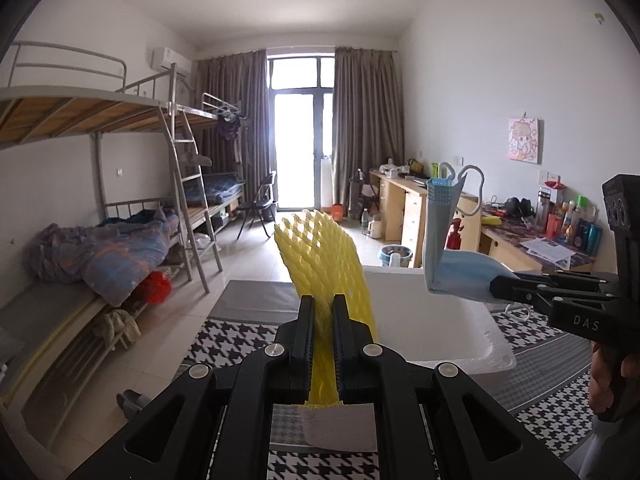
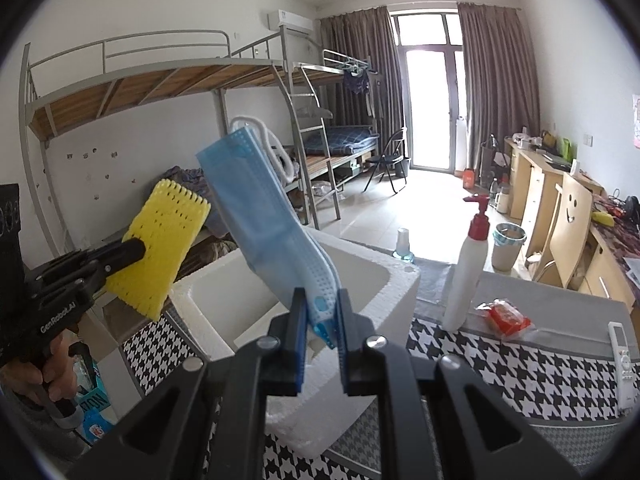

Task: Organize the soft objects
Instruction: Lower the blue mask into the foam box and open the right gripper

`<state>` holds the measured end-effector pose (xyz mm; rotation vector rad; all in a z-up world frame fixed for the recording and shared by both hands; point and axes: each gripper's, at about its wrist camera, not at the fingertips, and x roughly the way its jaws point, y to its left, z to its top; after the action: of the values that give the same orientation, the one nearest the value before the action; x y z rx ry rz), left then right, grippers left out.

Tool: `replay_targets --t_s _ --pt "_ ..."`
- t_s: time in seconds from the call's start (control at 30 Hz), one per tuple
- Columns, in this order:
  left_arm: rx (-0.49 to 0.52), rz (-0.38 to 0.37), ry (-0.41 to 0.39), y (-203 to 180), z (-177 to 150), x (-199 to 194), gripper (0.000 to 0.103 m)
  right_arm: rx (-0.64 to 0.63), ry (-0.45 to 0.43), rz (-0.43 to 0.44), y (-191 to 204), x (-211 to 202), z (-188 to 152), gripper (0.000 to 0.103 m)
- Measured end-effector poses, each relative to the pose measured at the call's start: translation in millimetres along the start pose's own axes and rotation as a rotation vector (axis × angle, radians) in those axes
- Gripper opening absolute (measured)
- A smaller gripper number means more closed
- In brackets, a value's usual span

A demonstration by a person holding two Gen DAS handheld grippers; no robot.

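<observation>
- The left gripper [image 1: 323,344] is clamped on a yellow foam net [image 1: 326,256], which stands up out of its narrow jaws, held in the air near the left edge of the white foam box [image 1: 496,344].
- The right gripper [image 2: 322,340] is pinched tight on a blue face mask [image 2: 264,216]; the mask is bent and sticks up above the box, its ear loops dangling at the far end.
- Judging by this, both soft things are picked up but neither is put away yet; dropping them into the box looks like what is left.
- The box looks empty where its inside shows, but its near floor is hidden behind the grippers.
- On the checked cloth [image 2: 520,376] to the right stand a pump bottle [image 2: 466,276], a red packet [image 2: 506,316] and a remote [image 2: 620,360], the last partly cut off.
- Whether the red packet counts as a soft thing I cannot tell.
</observation>
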<state>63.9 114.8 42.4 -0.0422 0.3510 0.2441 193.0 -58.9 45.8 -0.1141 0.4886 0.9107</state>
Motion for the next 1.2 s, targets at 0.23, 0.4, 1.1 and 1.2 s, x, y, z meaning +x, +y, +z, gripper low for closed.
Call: replay_targets --t_s 0.23,0.4,1.1,1.2 --pt "-0.020 0.015 0.007 11 -4 1 0.009 -0.001 0.023 0.005 4 10 2 0.016" --pt "-0.037 0.021 0.004 20 -6 0 0.009 -0.004 0.040 -0.002 8 18 4 0.016" --pt "-0.069 0.039 0.012 30 -11 -5 0.009 -0.054 0.073 -0.078 22 33 0 0.080" --pt "-0.073 0.045 0.013 31 -12 -5 0.009 -0.070 0.068 -0.060 25 31 0 0.080"
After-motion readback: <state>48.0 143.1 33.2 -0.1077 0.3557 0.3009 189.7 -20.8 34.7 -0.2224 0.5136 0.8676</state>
